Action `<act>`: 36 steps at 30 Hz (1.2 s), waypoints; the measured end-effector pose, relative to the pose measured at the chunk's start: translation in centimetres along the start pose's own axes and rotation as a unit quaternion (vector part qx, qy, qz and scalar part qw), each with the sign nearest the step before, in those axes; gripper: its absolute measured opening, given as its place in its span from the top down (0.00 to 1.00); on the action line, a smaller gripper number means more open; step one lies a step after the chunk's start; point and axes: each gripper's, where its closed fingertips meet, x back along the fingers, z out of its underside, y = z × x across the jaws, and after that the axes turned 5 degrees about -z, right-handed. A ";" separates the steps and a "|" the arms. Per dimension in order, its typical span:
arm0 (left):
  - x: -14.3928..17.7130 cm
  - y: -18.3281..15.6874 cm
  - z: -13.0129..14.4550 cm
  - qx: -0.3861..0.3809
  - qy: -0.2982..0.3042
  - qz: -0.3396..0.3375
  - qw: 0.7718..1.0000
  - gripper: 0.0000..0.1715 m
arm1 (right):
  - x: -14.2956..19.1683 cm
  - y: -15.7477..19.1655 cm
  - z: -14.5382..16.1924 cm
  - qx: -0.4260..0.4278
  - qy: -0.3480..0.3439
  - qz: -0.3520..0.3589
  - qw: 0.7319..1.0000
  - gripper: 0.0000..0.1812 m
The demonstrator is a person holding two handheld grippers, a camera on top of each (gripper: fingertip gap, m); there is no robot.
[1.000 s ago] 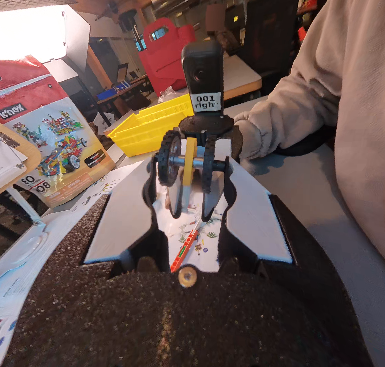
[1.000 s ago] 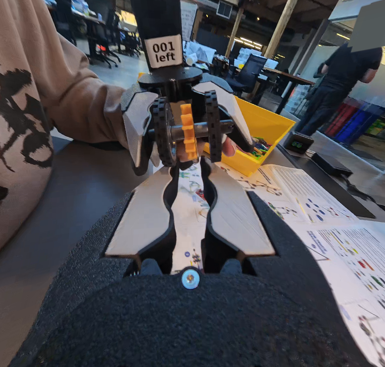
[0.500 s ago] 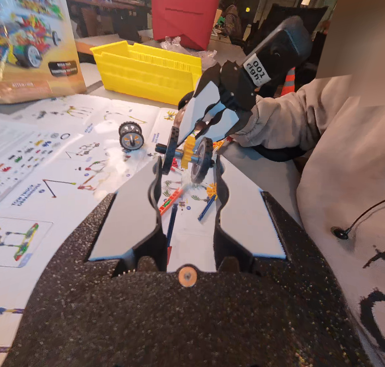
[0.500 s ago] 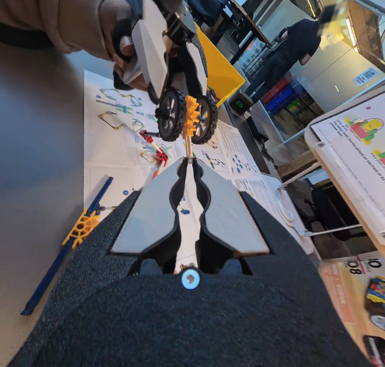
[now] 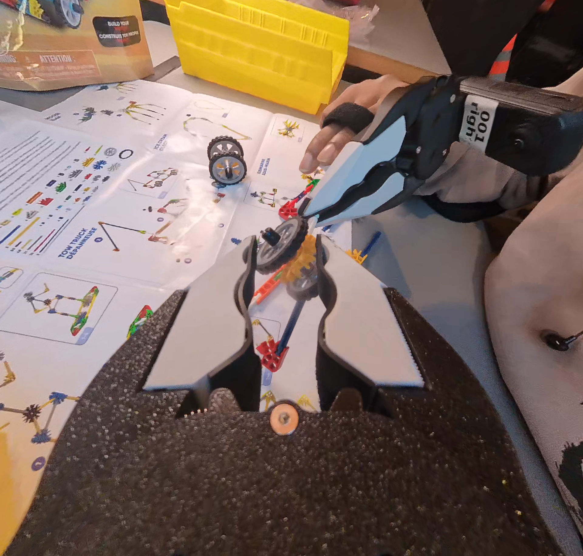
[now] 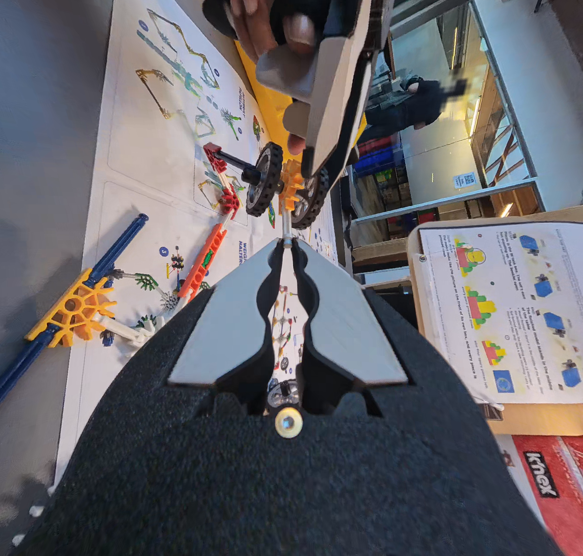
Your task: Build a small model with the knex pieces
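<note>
left gripper (image 5: 285, 244): grey flat-faced fingers with black scalloped inner edges, set moderately apart and closed around a two-wheel axle assembly (image 5: 284, 257), one finger against each outer wheel. assembly: two ribbed black rubber tyres on grey spoked hubs, black axle stub, orange toothed gear (image 6: 291, 183) between the wheels; held just above the instruction sheet.

right gripper (image 6: 286, 243): jaws narrow, pinching the tip of a thin pale rod (image 6: 285, 225) that runs from the gear.

instruction sheet (image 5: 132, 213): glossy white, printed with coloured build diagrams, spread over the grey worktop (image 5: 435, 263).

loose parts on the sheet: second wheel pair (image 5: 226, 159), orange perforated strip (image 6: 205, 261), red connector (image 5: 271, 356) on a dark blue rod, yellow snowflake connector (image 6: 75, 309) on another blue rod.

beyond: yellow ribbed plastic bin (image 5: 258, 42); printed cardboard toy box (image 5: 63, 27).
</note>
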 end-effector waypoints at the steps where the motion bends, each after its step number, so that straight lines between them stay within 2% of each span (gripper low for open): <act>1: 0.0 0.4 0.2 0.006 0.004 -0.004 1.000 0.79 | 0.0 0.0 -0.2 0.009 -0.001 0.004 1.000 0.99; 2: 0.0 0.6 0.2 0.026 0.005 0.004 1.000 0.78 | -0.1 0.0 -0.4 0.018 -0.002 0.008 1.000 0.99; 4: 0.3 0.0 0.0 0.099 0.000 0.062 0.993 0.74 | -0.1 0.1 -0.7 0.035 -0.003 0.013 0.999 0.99; 6: 0.6 -0.5 -0.5 0.177 -0.016 0.128 0.976 0.72 | -0.1 0.2 -1.1 0.052 -0.007 0.018 0.998 0.99; 8: 0.5 -0.5 -0.6 0.231 -0.022 0.164 0.959 0.72 | -0.1 0.3 -1.4 0.063 -0.009 0.025 0.998 0.99; 11: -0.2 -1.6 0.5 0.222 0.012 0.178 0.959 0.73 | 0.0 0.4 -1.6 0.070 -0.012 0.028 0.997 0.99; 13: -0.5 -1.7 0.8 0.203 0.023 0.161 0.966 0.81 | 0.0 0.3 -1.6 0.074 -0.013 0.035 0.997 0.98; 18: -0.1 -2.3 0.3 0.180 0.010 0.156 0.971 0.82 | 0.3 -0.4 -1.3 0.075 -0.010 0.051 0.996 0.98; 20: 0.3 -2.0 -0.3 0.213 -0.012 0.168 0.962 0.80 | 0.5 -0.8 -1.4 0.078 -0.010 0.065 0.995 0.99; 22: 0.6 -1.5 -0.6 0.250 -0.030 0.177 0.951 0.70 | 0.8 -1.4 -1.6 0.081 -0.014 0.084 0.993 0.99; 26: 0.8 -1.6 -1.6 0.325 -0.062 0.224 0.917 0.57 | 1.7 -3.1 -1.9 0.085 -0.012 0.136 0.987 0.99; 29: 0.8 -2.8 -2.9 0.353 -0.090 0.269 0.891 0.59 | 2.0 -3.6 -1.9 0.090 -0.009 0.149 0.985 0.99; 32: 0.4 -3.5 -3.7 0.360 -0.110 0.289 0.880 0.70 | 1.9 -3.5 -2.0 0.094 -0.011 0.150 0.984 0.99; 34: 0.2 -3.9 -3.6 0.346 -0.105 0.288 0.887 0.70 | 1.9 -3.7 -1.7 0.089 -0.004 0.155 0.984 0.99; 36: 0.0 -3.9 -3.4 0.313 -0.106 0.264 0.906 0.71 | 1.8 -3.7 -1.3 0.079 0.005 0.147 0.986 0.99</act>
